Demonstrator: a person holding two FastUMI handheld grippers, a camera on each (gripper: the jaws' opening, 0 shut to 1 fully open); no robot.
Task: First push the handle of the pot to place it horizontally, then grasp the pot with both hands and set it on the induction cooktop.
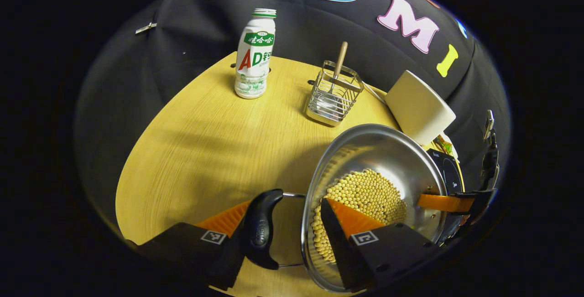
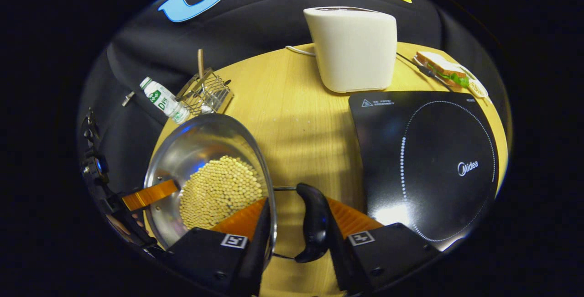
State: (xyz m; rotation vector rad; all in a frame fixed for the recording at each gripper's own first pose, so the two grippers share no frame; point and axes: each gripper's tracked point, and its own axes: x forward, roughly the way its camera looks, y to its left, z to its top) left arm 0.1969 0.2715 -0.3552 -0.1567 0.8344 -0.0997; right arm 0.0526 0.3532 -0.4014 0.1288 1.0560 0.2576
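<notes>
Both hand-held grippers straddle the pot's rim.

Left hand-held gripper (image 1: 279, 224) and right hand-held gripper (image 2: 295, 225) each clamp a black handle (image 1: 261, 228) of the bean-filled round steel pot (image 1: 401, 155), lower frame, beside the black induction cooktop (image 2: 438, 160).

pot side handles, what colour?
Black, on the steel pot; right gripper view shows the black plastic side handle best.

The black cooktop (image 2: 424, 160) has the word "Midea" in white and a small warning triangle sign near its corner. The white bottle (image 1: 254, 55) has big letters "AD", the A red and the D green. Each gripper finger has a square code tag
</notes>
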